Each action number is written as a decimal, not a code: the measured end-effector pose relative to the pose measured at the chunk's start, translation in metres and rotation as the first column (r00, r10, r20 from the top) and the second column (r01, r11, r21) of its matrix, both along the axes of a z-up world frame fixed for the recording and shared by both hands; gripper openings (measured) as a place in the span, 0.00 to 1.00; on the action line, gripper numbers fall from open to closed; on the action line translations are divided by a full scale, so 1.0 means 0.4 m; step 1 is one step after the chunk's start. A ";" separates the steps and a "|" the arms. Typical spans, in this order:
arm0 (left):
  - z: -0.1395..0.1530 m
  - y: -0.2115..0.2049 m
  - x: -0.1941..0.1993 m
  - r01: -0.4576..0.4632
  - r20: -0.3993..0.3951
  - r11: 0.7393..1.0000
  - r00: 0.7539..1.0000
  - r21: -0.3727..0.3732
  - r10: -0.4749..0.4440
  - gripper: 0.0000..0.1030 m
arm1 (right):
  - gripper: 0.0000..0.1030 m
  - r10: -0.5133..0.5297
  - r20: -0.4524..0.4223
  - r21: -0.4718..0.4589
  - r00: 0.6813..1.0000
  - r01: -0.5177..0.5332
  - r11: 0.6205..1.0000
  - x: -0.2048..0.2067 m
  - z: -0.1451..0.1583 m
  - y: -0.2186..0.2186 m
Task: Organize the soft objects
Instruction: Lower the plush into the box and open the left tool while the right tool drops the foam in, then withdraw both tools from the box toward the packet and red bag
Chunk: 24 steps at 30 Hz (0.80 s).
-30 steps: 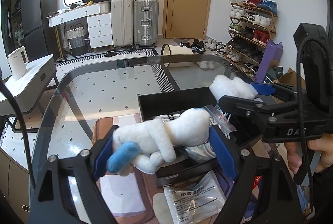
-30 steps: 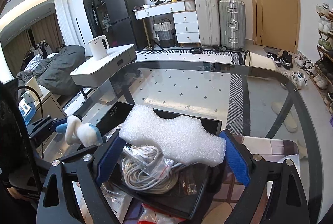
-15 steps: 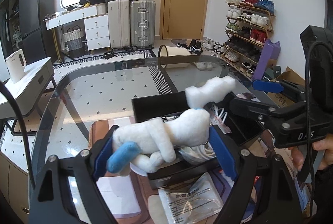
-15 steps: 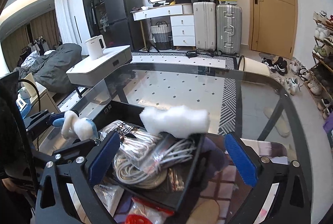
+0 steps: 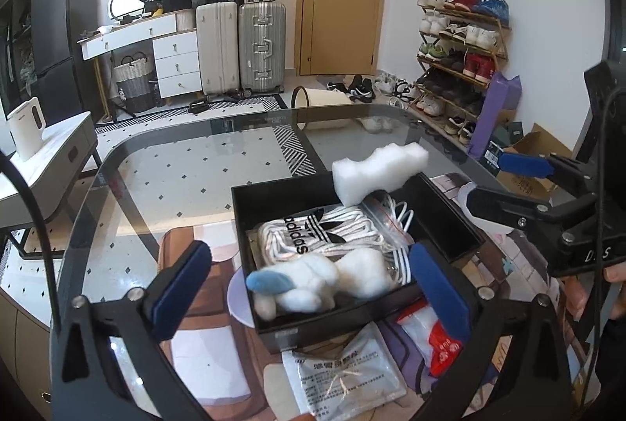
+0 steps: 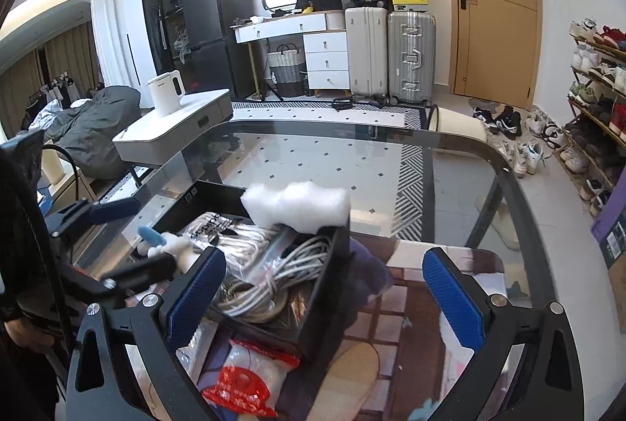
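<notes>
Plush toy (image 5: pixel 321 280) lies at near edge of black box (image 5: pixel 270 194), atop bagged laces (image 5: pixel 324 229). Foam block (image 5: pixel 377 170) perches on far right rim. Left gripper (image 5: pixel 309 284) jaws opening, nothing pinched; right gripper (image 6: pixel 324 288) wide, empty. Advice: withdraw straight, avoid snagging plush; nudge foam inward.

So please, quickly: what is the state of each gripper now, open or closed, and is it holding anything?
Left gripper: jaws opening, plush toy released in the black box.
Right gripper: open, holds nothing; foam block rests on the box edge.

"adidas" with trefoil logo on the clear bag (image 5: pixel 313 237) inside the black box (image 5: pixel 274 194).
</notes>
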<state>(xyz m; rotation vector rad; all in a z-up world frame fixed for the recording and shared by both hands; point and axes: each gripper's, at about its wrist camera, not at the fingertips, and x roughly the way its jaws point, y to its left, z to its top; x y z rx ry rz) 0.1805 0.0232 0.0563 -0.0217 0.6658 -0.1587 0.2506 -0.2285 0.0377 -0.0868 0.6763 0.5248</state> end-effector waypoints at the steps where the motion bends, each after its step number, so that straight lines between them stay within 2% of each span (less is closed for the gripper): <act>1: 0.002 0.003 -0.006 -0.001 0.002 1.000 1.000 -0.001 0.001 1.00 | 0.99 0.000 -0.003 0.002 1.000 0.000 1.000 -0.005 0.000 -0.006; 13: 0.008 0.052 -0.101 -0.075 0.008 0.996 0.997 -0.040 0.075 1.00 | 0.99 0.020 -0.043 -0.018 0.999 -0.021 1.000 -0.099 -0.022 -0.018; 24: -0.046 0.063 -0.173 -0.151 0.014 0.988 0.988 -0.036 0.152 1.00 | 0.99 0.048 -0.094 -0.008 0.994 -0.049 0.999 -0.151 -0.062 0.002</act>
